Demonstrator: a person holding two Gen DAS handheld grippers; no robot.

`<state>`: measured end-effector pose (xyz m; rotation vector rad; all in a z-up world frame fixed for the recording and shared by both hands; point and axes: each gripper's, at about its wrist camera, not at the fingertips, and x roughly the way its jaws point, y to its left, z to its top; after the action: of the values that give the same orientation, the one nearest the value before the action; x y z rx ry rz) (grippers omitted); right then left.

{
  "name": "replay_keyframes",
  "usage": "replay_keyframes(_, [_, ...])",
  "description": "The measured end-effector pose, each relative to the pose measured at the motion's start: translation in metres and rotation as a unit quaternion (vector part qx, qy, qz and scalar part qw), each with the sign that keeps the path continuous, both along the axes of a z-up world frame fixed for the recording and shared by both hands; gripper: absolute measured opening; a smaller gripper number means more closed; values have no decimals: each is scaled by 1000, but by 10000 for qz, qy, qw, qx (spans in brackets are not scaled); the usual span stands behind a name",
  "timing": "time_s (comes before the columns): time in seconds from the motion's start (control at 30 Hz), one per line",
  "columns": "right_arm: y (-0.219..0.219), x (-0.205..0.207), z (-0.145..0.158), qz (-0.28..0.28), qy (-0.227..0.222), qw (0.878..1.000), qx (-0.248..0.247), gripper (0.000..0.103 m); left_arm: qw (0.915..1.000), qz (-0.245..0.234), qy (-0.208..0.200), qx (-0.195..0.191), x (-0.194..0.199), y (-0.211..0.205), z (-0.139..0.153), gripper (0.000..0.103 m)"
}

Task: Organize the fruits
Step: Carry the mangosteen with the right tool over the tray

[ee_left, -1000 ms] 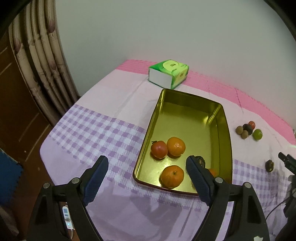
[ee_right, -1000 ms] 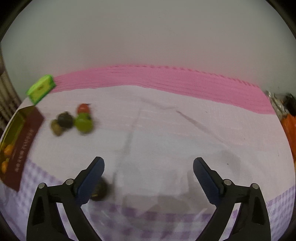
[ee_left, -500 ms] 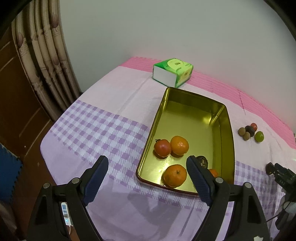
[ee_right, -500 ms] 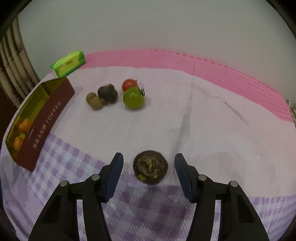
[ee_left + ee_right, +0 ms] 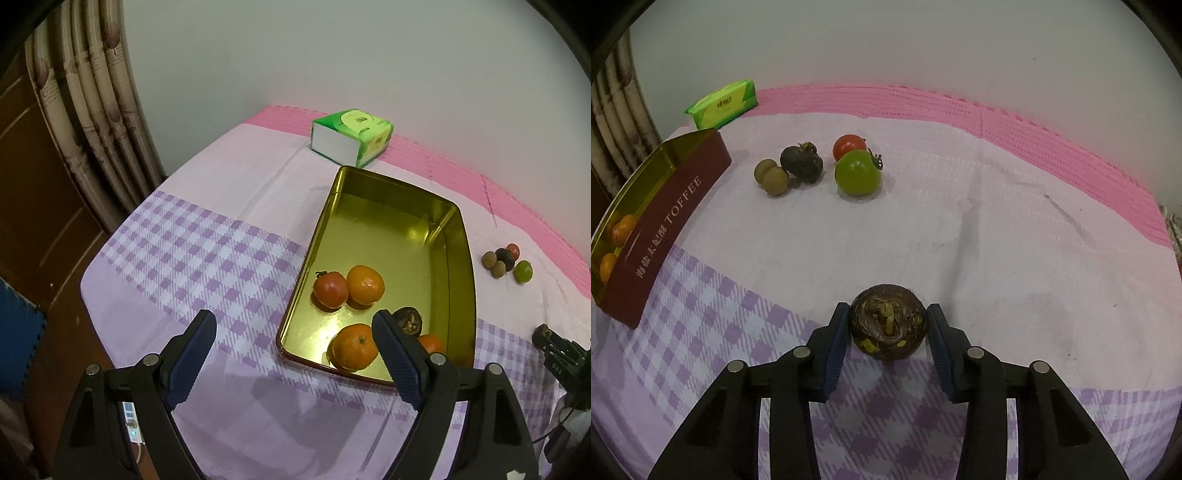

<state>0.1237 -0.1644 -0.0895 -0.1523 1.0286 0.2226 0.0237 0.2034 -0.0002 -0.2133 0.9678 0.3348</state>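
A dark brown round fruit [image 5: 888,326] rests on the checked cloth between the pads of my right gripper [image 5: 888,310], whose jaws are closing, and both pads touch its sides. My left gripper [image 5: 291,321] hangs open and empty over the near corner of the gold tin [image 5: 369,177]. Inside the tin lie a red tomato [image 5: 330,290], two oranges [image 5: 365,284], a dark fruit [image 5: 408,321] and a third orange half hidden behind a finger. Loose on the cloth sit a green fruit [image 5: 857,177], a small red tomato [image 5: 849,146], a dark fruit [image 5: 801,164] and two brown longans [image 5: 772,177].
A green tissue pack [image 5: 351,136] lies behind the tin near the wall. The tin's red side wall [image 5: 665,229] stands left of my right gripper. A curtain [image 5: 99,110] and a wooden door flank the table's left edge. A pink mat [image 5: 997,118] runs along the back.
My right gripper swung over the dark brown fruit, dropped around it and narrowed from wide open until its pads met the fruit. The left gripper stayed open and barely moved.
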Motion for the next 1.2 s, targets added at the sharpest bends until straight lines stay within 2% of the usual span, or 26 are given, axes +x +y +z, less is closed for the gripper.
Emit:
replay_keyframes(0.13, [5,-1,10,39,-73,9999,58,42,10000,42,34,-24,0,2,-1,85])
replay_keyframes(0.27, [27,-3,30,330,-213,9990,194,42,9998,148,63,-83,0,7,-3,88])
replay_keyframes(0.43, [78,-7,56,939,-368,9940,435,42,9991,377,78,-180,-1,16,-5,91])
replay_keyframes(0.63, [153,-17,72,1779,-391,9808,697,42,9961,837,33,-283,-6,34,-5,92])
replay_keyframes(0.87, [214,-27,62,2427,-237,9671,722,42,9936,1063,73,-363,-8,44,-8,94])
replay_keyframes(1.2, [245,-21,43,2628,12,9624,690,43,9920,1165,132,-477,-8,50,-12,94])
